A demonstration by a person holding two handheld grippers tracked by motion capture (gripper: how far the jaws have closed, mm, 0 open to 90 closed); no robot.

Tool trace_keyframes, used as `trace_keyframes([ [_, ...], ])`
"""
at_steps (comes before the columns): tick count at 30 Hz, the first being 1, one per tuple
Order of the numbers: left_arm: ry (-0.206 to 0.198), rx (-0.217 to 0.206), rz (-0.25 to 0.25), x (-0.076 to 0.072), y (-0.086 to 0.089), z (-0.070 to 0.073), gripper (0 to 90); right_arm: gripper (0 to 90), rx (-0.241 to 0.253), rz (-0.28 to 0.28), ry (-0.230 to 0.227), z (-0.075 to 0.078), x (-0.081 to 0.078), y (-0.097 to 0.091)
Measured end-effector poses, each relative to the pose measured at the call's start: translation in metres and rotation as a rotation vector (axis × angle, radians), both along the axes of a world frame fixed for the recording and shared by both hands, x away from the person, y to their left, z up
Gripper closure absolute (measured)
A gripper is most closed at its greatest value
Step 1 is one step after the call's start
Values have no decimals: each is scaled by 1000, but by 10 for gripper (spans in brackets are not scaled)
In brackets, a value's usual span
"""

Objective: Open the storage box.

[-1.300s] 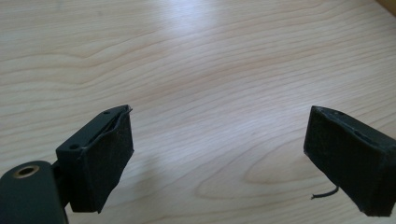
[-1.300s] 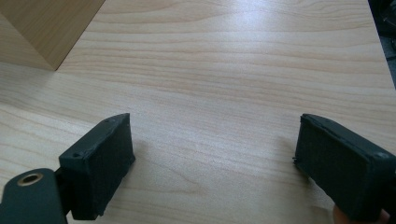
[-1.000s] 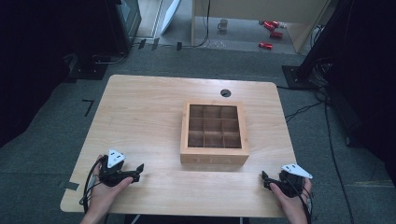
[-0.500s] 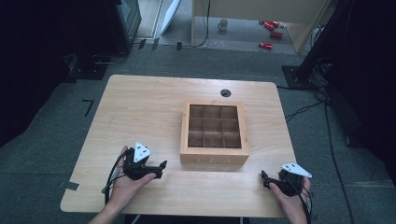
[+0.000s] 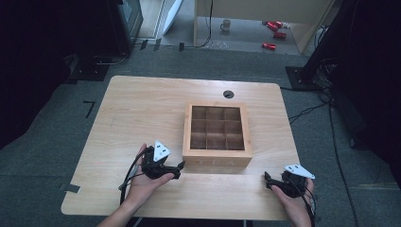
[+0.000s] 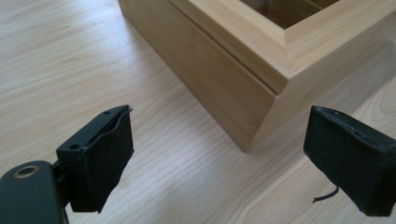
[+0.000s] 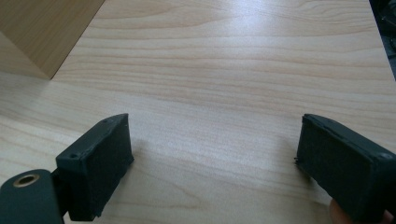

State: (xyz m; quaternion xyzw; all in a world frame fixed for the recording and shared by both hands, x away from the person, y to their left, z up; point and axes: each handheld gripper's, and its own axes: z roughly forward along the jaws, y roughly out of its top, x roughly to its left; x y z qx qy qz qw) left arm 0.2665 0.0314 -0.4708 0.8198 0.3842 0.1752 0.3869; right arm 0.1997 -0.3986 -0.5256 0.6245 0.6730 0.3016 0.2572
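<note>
Beside left hand-held gripper [image 5: 181,166], wooden box [image 6: 219,79], compartments apparently empty.

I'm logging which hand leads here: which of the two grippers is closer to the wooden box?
The left gripper: its open jaws sit just off the near-left corner of the wooden box. The right gripper rests farther back, near the table's front edge.

Each black claw [image 5: 181,166] carries square pads, a white three-cornered plate, trailing cable.
</note>
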Motion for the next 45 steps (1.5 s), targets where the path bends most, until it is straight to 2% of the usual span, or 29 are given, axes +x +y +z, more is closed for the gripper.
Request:
trace_keyframes([
  [5,5,-16,-3,6,-9,2,87,115,-1,-24,9,1,9,2],
  [6,10,-18,-4,7,-10,2,87,127,2,-32,18,2,11,1],
  [7,13,-25,-2,8,-13,0,87,149,-2,-30,50,6,17,-1],
  [8,13,-25,-2,8,-13,0,87,149,-2,-30,50,6,17,-1],
  [9,17,-29,-3,9,-13,0,87,163,2,-6,78,9,20,-4],
  [10,19,-42,0,8,-13,-1,87,163,2,-6,78,9,20,-4],
  [11,30,-71,0,8,-11,-4,103,180,48,-16,61,9,21,-7],
  [12,30,-71,0,8,-11,-4,119,180,48,-16,61,9,21,-7],
  [14,20,-52,-8,6,-11,-5,119,184,95,-14,28,8,21,-6],
  [15,22,-70,0,6,-9,-5,133,184,75,-4,8,8,21,-1],
  [16,22,-70,0,6,-9,-5,134,184,75,-4,8,8,21,-1],
  [17,17,-71,13,7,-9,-4,134,184,36,20,-12,12,21,7],
  [19,13,-67,13,6,-9,-5,133,184,33,29,-27,14,20,10],
  [21,14,-53,13,7,-11,-8,135,184,54,46,-67,21,19,20],
  [23,24,-56,6,8,-12,-9,135,184,73,63,-90,26,18,26],
  [27,41,-66,4,10,-11,-11,135,183,85,96,-118,32,16,35],
  [32,42,-70,1,10,-11,-12,138,197,118,142,-158,39,14,44],
  [35,28,-83,-25,9,-10,-12,185,239,124,198,-180,41,13,53],
  [40,30,-116,-53,7,-11,-12,299,296,126,233,-207,42,12,61],
  [41,33,-125,-60,7,-11,-12,299,315,129,235,-215,43,12,63],
  [45,22,-114,-70,4,-14,-12,354,477,129,254,-260,47,9,68],
])
